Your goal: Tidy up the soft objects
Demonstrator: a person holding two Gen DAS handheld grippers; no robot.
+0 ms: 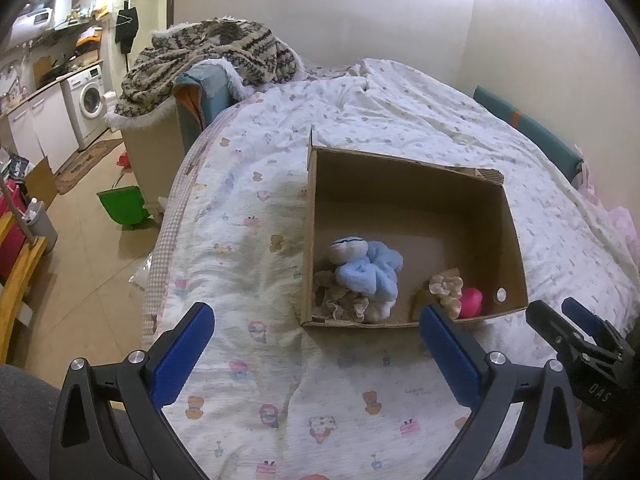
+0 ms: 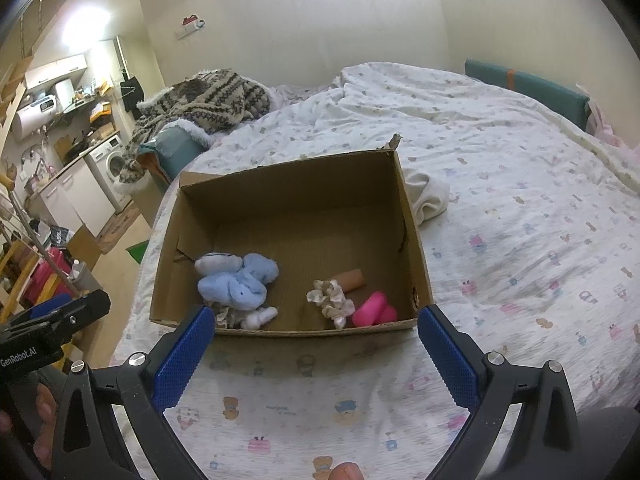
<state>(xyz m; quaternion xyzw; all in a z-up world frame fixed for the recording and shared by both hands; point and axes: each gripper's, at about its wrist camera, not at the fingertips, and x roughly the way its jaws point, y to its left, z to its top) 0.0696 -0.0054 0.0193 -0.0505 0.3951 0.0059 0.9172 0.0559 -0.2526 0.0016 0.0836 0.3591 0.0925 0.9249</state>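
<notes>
An open cardboard box [image 1: 512, 224] [image 2: 412, 216] sits on the bed. Inside lie a light blue plush toy [image 1: 366, 268] [image 2: 236, 282], a beige frilly cloth under it [image 1: 340, 300], a cream scrunchie [image 1: 446, 288] [image 2: 330, 298], a pink soft toy [image 1: 471, 302] [image 2: 374, 309] and a tan roll [image 2: 352, 279]. A white cloth [image 2: 430, 198] lies on the bed right of the box. My left gripper [image 1: 316, 354] is open and empty, just before the box's near wall. My right gripper [image 2: 316, 354] is open and empty, also in front of the box.
The bed is covered by a white patterned quilt [image 1: 256, 240] [image 2: 520, 240]. A patterned blanket [image 1: 208, 56] is piled at the bed's far left. To the left are the floor, a green bin [image 1: 122, 204], a washing machine [image 1: 90, 100] and a yellow chair [image 1: 16, 276].
</notes>
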